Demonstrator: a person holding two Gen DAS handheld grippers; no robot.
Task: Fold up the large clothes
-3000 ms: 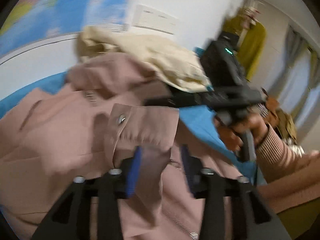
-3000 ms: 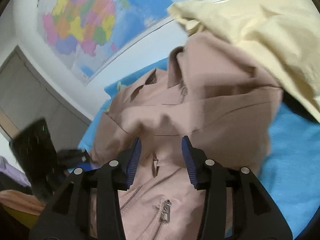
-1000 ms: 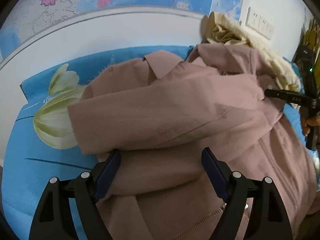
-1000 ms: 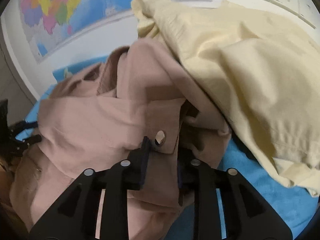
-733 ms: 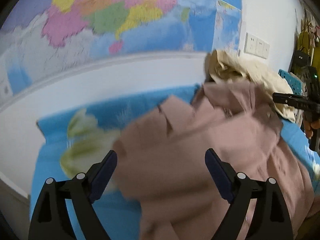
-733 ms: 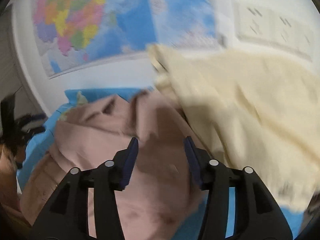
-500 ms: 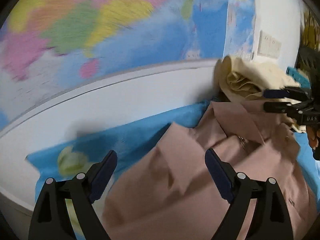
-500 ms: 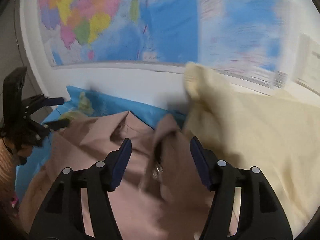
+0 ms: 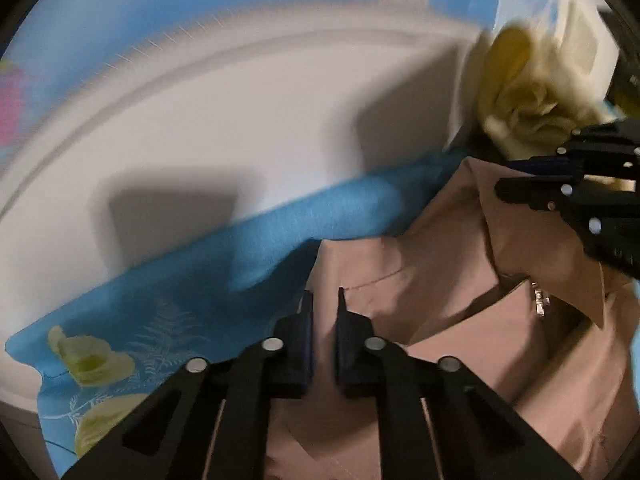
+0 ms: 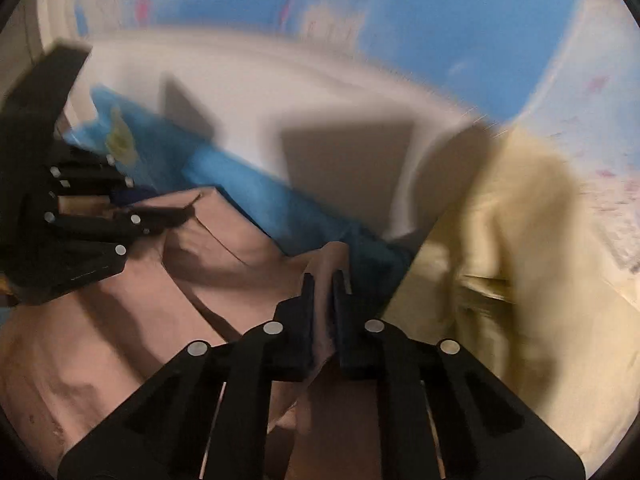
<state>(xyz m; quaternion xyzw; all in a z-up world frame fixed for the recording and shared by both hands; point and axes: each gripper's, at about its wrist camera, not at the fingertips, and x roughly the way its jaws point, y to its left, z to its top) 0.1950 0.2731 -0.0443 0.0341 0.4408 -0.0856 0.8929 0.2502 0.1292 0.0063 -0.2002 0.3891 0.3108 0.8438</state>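
Blue floral sheet [image 9: 168, 304] at 8 o'clock, along white wall [image 9: 224, 128]. Left tongs [image 9: 322, 308] just snapped closed, pinching edge of pink jacket [image 9: 460, 288] at 6 o'clock. Jacket spreads on sheet twd 4 o'clock, zipper visible. Right tongs [image 10: 325, 292] also just closed, clamped on fold of same jacket. Cream garment [image 10: 500, 264] heaped at 3 o'clock, touching jacket. Map [image 10: 400, 8] on wall at 12. Both views motion-blurred.
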